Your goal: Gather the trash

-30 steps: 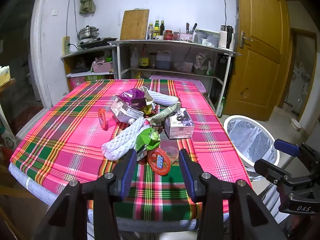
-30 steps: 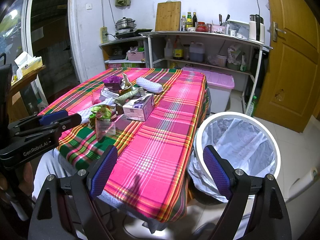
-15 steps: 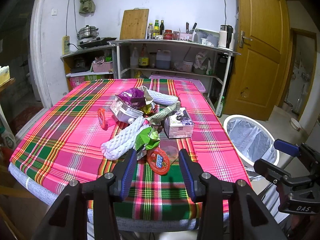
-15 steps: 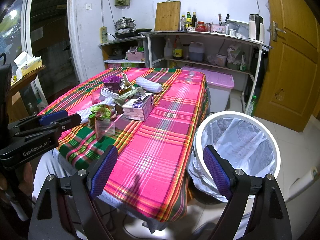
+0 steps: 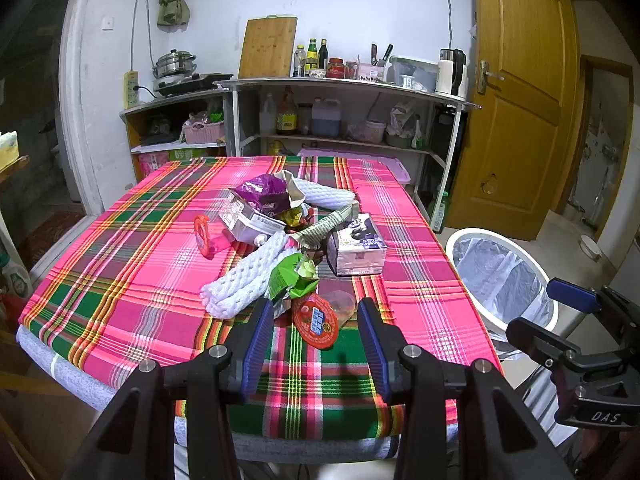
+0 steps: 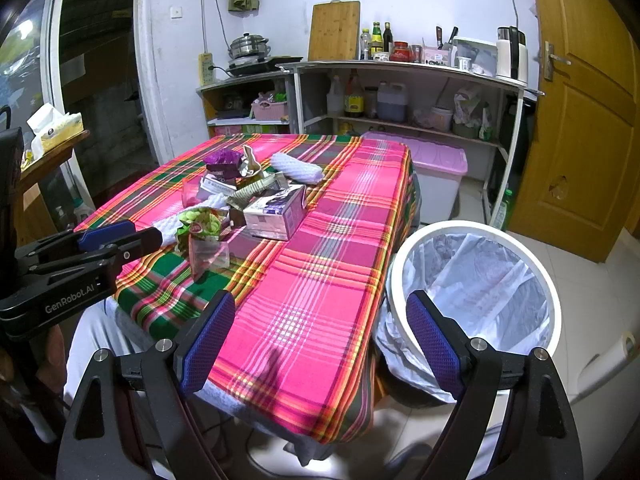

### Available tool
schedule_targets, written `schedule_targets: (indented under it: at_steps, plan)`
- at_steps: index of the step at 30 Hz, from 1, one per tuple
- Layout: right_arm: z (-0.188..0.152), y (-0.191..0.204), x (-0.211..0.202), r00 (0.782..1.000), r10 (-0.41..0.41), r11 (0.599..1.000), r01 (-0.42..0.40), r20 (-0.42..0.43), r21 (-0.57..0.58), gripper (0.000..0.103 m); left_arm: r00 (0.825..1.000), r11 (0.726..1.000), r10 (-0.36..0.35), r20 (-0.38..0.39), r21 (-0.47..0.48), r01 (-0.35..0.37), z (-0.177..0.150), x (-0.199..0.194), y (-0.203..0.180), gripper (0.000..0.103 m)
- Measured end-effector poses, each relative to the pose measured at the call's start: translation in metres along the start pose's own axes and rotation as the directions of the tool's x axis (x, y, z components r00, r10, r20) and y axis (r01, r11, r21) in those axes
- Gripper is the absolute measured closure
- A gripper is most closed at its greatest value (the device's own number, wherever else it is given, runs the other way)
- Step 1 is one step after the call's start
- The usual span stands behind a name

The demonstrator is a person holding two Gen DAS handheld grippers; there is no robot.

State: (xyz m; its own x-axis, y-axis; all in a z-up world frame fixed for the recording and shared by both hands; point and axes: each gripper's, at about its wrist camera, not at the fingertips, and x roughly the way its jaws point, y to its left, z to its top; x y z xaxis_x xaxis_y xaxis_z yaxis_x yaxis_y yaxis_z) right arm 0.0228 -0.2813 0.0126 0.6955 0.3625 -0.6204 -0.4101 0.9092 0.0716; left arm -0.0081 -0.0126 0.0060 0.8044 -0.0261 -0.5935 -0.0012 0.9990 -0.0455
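Left-wrist footage showed the left gripper (image 5: 316,340) poised over the near end of the table, its blue-padded jaws standing moderately wide with nothing between the pads. It framed the closest piece of litter, a small clear cup with a red printed lid (image 5: 316,320) lying on its side on the plaid tablecloth (image 5: 120,264); that line-up suggested the person meant to take the cup first, since it lay nearest and free of the heap. Behind it the rest of the trash sat bunched near the middle of the cloth: a crumpled green wrapper (image 5: 294,280), white foam fruit netting (image 5: 248,280), a pale purple carton (image 5: 356,250), a rolled strip of printed paper (image 5: 326,228), a white box with printed labels (image 5: 250,220), a purple snack bag (image 5: 262,194) on top of that box, and a red-lidded cup (image 5: 204,236) off to the pile's left. A second foam sleeve (image 5: 324,196) lay at the far side of the pile.

From the right-wrist view, the right gripper (image 6: 320,344) hung beyond the table's corner with its jaws spread wide and empty. One pad overlapped the cloth edge in that view and the other the white rim of the lined trash bin (image 6: 436,228). The bin stood on the floor just beside the table, open-mouthed, probably so that items could be carried a short way and dropped in. The right gripper seemed parked near it in readiness rather than reaching for anything. No litter appeared to be in the bin, so the collecting looked barely begun.
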Motion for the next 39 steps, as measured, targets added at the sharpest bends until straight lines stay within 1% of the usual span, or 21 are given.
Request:
schedule_targets:
  at_steps: [10, 16, 21, 28, 29, 33, 39]
  plan:
    - [-0.001, 0.001, 0.000, 1.000, 0.001, 1.000, -0.001, -0.002, -0.001, 0.015, 1.000, 1.000, 0.000, -0.001, 0.000, 0.000, 0.000, 0.000, 0.000, 0.060]
    - [-0.003, -0.001, 0.008, 0.999, 0.032, 0.999, -0.032, -0.007, 0.005, 0.015, 1.000, 1.000, -0.004, 0.001, -0.007, 0.004, -0.004, 0.004, 0.002, 0.060]
    - [0.005, 0.002, 0.021, 0.998, 0.058, 0.998, -0.058, -0.007, -0.008, 0.015, 1.000, 0.999, -0.014, -0.010, -0.036, 0.013, -0.005, 0.013, 0.017, 0.060]
    - [0.022, 0.013, 0.046, 0.996, 0.083, 0.996, -0.084, -0.031, -0.033, 0.015, 1.000, 0.998, 0.031, -0.006, -0.050, -0.031, 0.003, 0.023, 0.039, 0.059]
    - [0.025, 0.015, 0.050, 0.995, 0.090, 0.995, -0.091, -0.038, -0.035, 0.015, 0.999, 0.998, 0.046, -0.012, -0.050, -0.047, 0.004, 0.027, 0.044, 0.059]
    - [0.032, 0.023, 0.064, 0.990, 0.129, 0.990, -0.132, -0.059, -0.044, 0.015, 0.997, 0.997, 0.065, -0.033, -0.045, -0.066, 0.007, 0.041, 0.060, 0.059]
    - [0.034, 0.041, 0.079, 0.976, 0.202, 0.976, -0.208, -0.085, -0.066, 0.015, 0.997, 0.999, 0.035, -0.075, -0.017, -0.036, 0.008, 0.065, 0.073, 0.059]
